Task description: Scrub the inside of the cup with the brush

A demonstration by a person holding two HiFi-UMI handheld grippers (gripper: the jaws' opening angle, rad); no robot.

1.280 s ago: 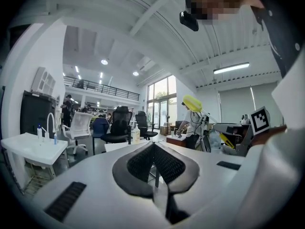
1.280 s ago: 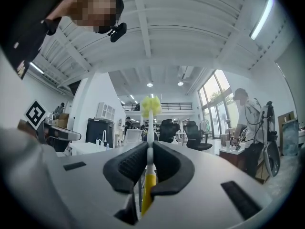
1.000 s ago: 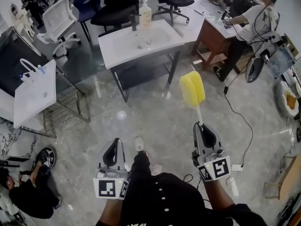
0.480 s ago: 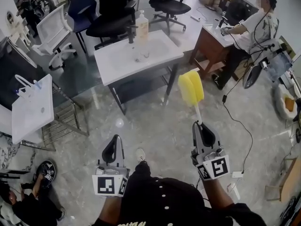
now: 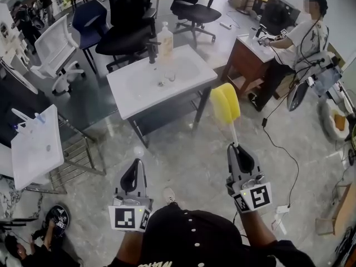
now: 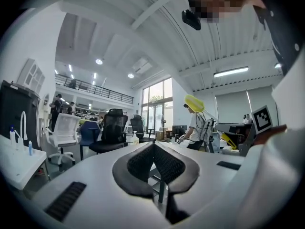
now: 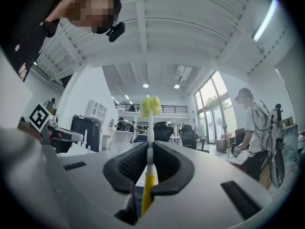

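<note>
i am walking up to the white sink table. over the last second it has slid lower and closer in the head view, and its whole top now shows. my two grippers have kept their place in front of my body and neither grip has changed. for the task this means i am only closing the gap. no scrubbing has begun, and the brush is well apart from the cup.

from the left: my left gripper has its jaws pressed together on nothing. in its own view the pads meet with only the room beyond them, so the cup is not in hand yet. on the table ahead a soap bottle stands by a dark tap. just in front of them is what i take for the small clear cup, though it is too small to be sure. right of that the brush stands up with its yellow sponge head high. my right gripper pinches its thin handle, and the right gripper view shows the stem clamped dead centre.

counted, left to right:
- one second white basin stand
- one white chair
- one blue chair
- two black chairs
- one table
- one tap
- one bottle
- one cup that i can make out
- one brush
- two grippers
- one person seated at a desk
</note>
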